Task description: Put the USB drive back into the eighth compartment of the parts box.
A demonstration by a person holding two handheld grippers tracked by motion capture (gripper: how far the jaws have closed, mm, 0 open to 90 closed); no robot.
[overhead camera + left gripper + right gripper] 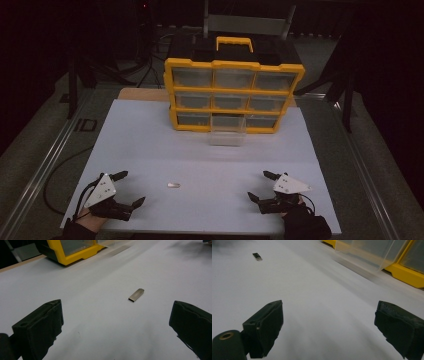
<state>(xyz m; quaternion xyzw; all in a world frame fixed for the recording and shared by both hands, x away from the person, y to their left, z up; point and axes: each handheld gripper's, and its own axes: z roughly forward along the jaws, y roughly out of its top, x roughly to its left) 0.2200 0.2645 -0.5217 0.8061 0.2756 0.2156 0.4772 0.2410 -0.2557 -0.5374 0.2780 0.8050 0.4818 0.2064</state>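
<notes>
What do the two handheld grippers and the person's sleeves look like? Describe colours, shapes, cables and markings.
Each gripper, left gripper and right gripper, is black with two blocky, rough-faced jaws and carries a pale grey three-cornered plate dotted with small dark marks. A thin black cable loops from the left one. Both sleeves are dark; the right sleeve looks black.

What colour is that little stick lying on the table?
Silver-grey metal stick; clearest in the left gripper view.
</notes>
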